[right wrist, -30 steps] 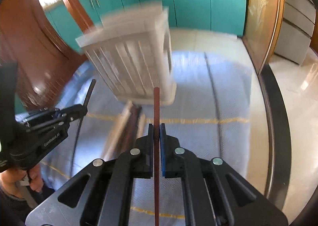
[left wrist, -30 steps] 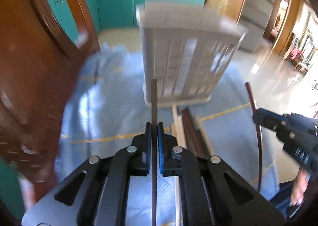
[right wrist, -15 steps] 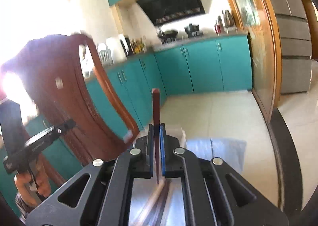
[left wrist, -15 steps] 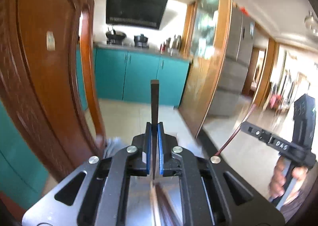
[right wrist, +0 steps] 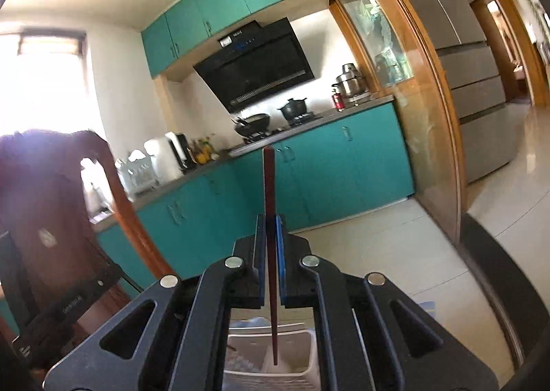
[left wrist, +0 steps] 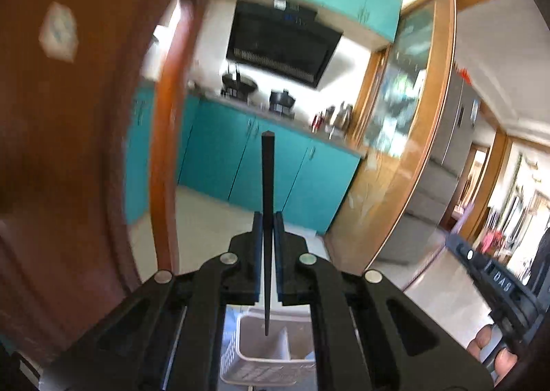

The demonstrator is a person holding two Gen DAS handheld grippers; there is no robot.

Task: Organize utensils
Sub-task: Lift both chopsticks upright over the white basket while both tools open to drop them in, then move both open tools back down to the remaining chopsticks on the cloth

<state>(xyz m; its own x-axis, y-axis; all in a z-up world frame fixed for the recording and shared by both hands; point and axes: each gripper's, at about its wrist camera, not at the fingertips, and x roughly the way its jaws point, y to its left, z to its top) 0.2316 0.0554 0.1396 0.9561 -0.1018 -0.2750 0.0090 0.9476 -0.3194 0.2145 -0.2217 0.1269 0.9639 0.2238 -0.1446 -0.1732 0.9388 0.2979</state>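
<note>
Left gripper [left wrist: 267, 222]: the fingers are closed on a black chopstick [left wrist: 267, 184], which is clamped between the blue pads [left wrist: 257, 253]. The chopstick is held upright in the left wrist view, its squared end standing above the fingers and its thin tip hanging below them. The tip is seen over the open top of a white slatted basket [left wrist: 247, 356], above one of its compartments; whether it has passed below the rim cannot be told.

Right gripper [right wrist: 271, 224]: the fingers are closed on a reddish-brown chopstick [right wrist: 270, 191], gripped between the blue pads [right wrist: 279, 253]. This chopstick is likewise held upright, its broad end above the fingers and its narrow tip below. The tip is seen over the open top of the same basket [right wrist: 302, 346], close to an inner divider; contact with the basket cannot be confirmed.

Each gripper is visible from the other's camera: the right gripper [left wrist: 495, 284] at the right edge of the left wrist view, with the person's hand [left wrist: 488, 349] on its handle, and the left gripper [right wrist: 68, 301] at the lower left of the right wrist view.

Surroundings noted: a dark wooden chair back [left wrist: 68, 150] to the left, teal cabinets [right wrist: 326, 167], a black range hood [right wrist: 256, 64], pots on the stove [right wrist: 292, 107] and a grey refrigerator [right wrist: 464, 47].
</note>
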